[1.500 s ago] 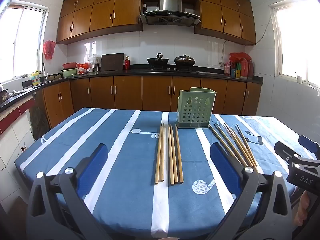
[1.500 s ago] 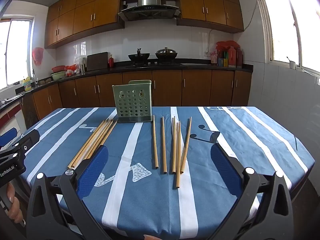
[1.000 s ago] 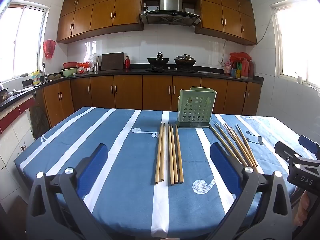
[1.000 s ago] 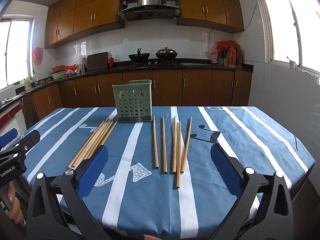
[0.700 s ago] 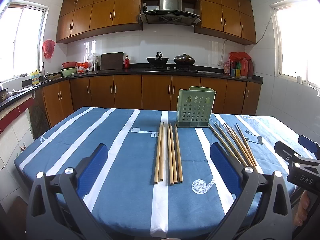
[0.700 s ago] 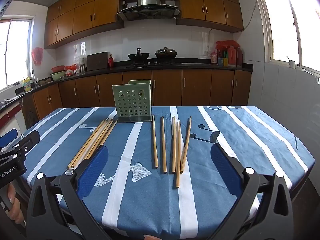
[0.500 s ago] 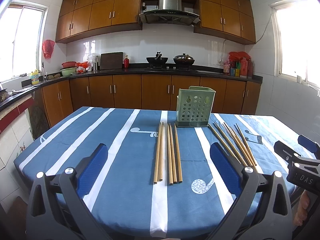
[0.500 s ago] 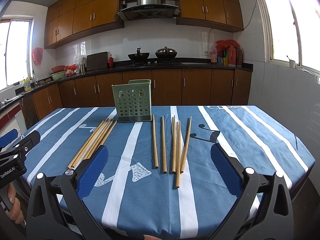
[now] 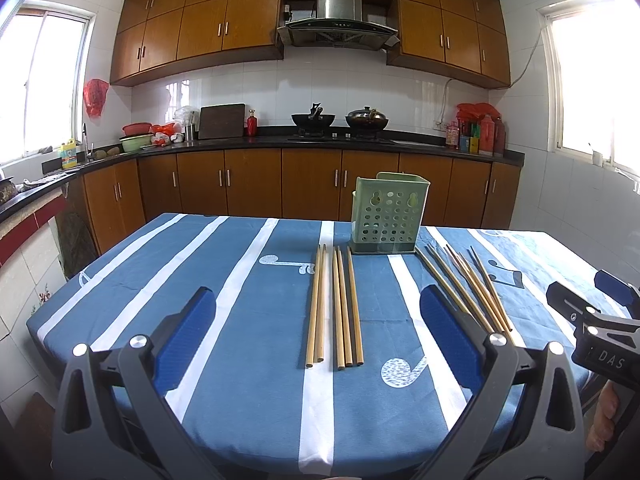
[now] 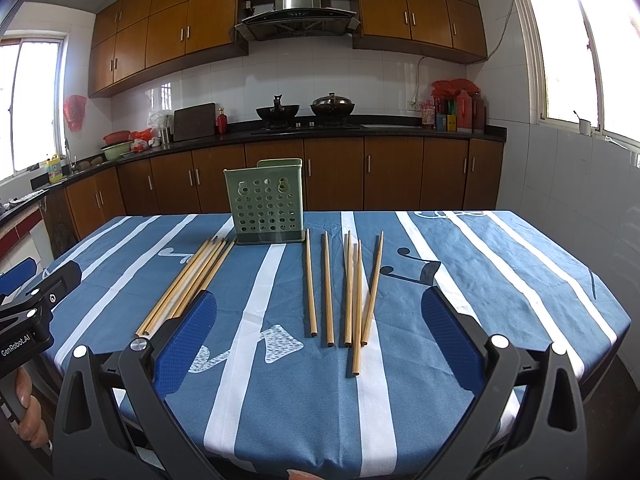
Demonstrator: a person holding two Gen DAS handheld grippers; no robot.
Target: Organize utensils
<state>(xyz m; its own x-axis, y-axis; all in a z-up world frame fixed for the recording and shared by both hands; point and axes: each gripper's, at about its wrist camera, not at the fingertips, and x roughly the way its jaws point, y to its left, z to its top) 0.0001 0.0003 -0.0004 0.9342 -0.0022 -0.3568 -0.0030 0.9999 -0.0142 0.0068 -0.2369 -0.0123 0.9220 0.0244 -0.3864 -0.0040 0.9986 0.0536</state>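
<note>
A green perforated utensil holder [image 9: 386, 213] [image 10: 266, 201] stands upright at the far middle of the table. Two groups of wooden chopsticks lie flat in front of it: the left group [image 9: 335, 306] [image 10: 188, 283] and the right group [image 9: 466, 285] [image 10: 347, 288]. My left gripper [image 9: 316, 318] is open and empty, held above the near table edge facing the left group. My right gripper [image 10: 316, 320] is open and empty, facing the right group. Each gripper shows at the edge of the other's view: the right gripper [image 9: 592, 320], the left gripper [image 10: 28, 308].
The table has a blue cloth with white stripes [image 9: 192, 288] [image 10: 500, 272]. Kitchen counters with wooden cabinets [image 9: 248, 184] run along the far wall and left side, with a stove and pots [image 10: 304, 112]. A tiled wall [image 10: 580, 208] stands to the right.
The left wrist view has drifted very slightly; the chopsticks and holder lie where they were. Both grippers stay open and empty.
</note>
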